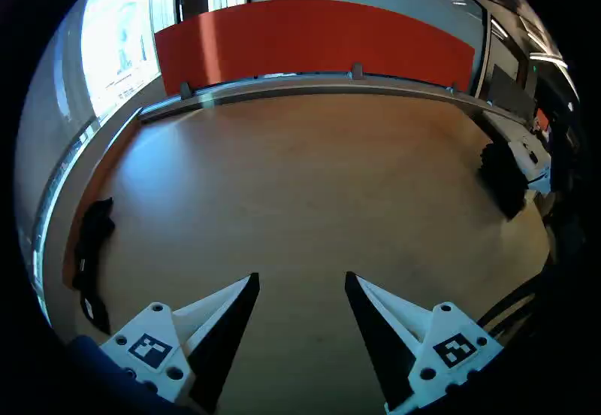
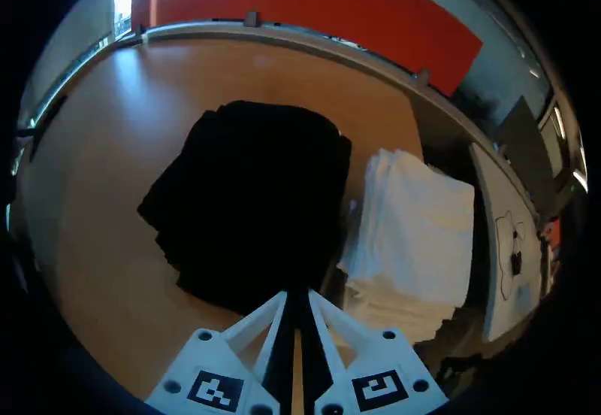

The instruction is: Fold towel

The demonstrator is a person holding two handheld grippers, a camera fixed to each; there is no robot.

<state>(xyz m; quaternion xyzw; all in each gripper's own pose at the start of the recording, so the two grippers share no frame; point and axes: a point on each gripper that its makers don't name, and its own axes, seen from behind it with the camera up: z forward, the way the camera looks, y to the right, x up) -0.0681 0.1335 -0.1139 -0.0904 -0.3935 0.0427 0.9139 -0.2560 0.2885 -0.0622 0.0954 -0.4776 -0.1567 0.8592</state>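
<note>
Since no towel lies spread, folding seems unstarted: right gripper is closed beside the black towel pile, left gripper open, empty.

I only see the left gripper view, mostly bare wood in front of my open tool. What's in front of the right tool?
Observer: A black towel pile lies directly ahead of the right tool, on the wooden table.
Operator: Anything besides the black ones?
Observer: A stack of white towels sits beside the pile, on the view's right.
Operator: Is that tool open like mine?
Observer: No, its fingers are together, tips at the pile's near edge; whether they pinch cloth, I cannot tell.
</note>
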